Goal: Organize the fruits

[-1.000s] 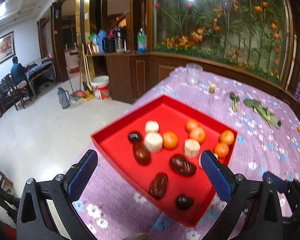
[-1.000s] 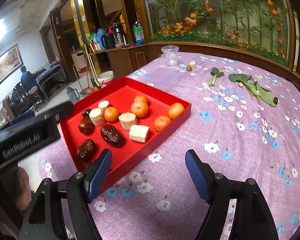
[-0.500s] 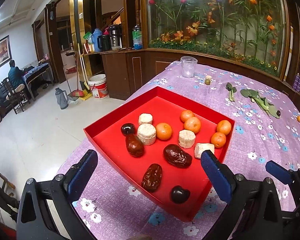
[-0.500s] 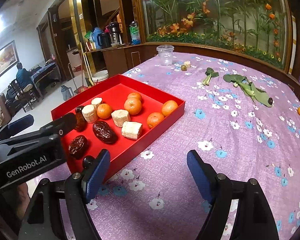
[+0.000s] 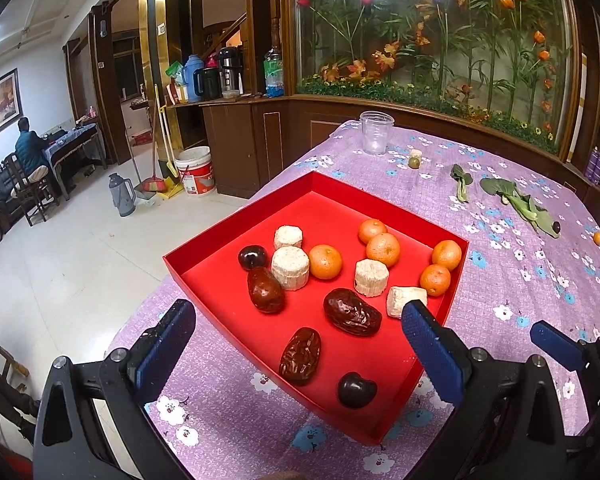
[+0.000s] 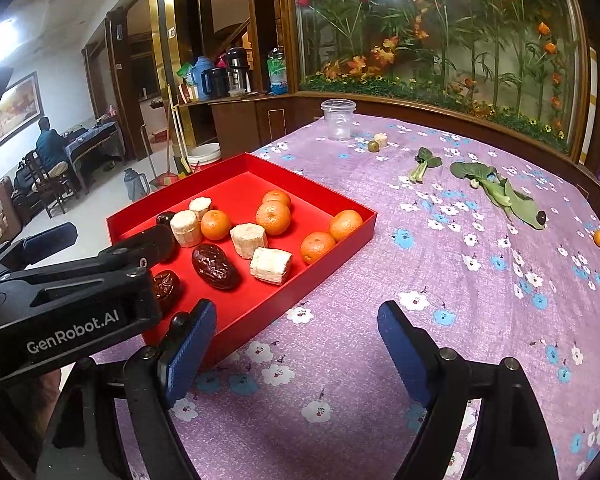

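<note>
A red tray (image 5: pixel 240 216) (image 6: pixel 356 236) on the purple flowered tablecloth holds several oranges (image 5: pixel 325 261) (image 6: pixel 273 217), white banana pieces (image 5: pixel 290 268) (image 6: pixel 270 265), brown dates (image 5: pixel 352 312) (image 6: pixel 215 261) and dark plums (image 5: pixel 357 389). My left gripper (image 5: pixel 296 340) is open and empty, hovering over the tray's near end; it also shows in the right wrist view (image 6: pixel 100 276). My right gripper (image 6: pixel 292 344) is open and empty over the cloth, just right of the tray.
A clear plastic cup (image 6: pixel 338 119) stands at the far table edge, with a small green fruit (image 6: pixel 373 146) and a banana piece beside it. Leafy greens (image 6: pixel 496 188) and a lone small orange (image 6: pixel 598 237) lie on the right. The floor drops off left of the table.
Both grippers have drawn back and risen slightly, so the tray looks farther off. The fruit has not moved and both grippers stay open.
</note>
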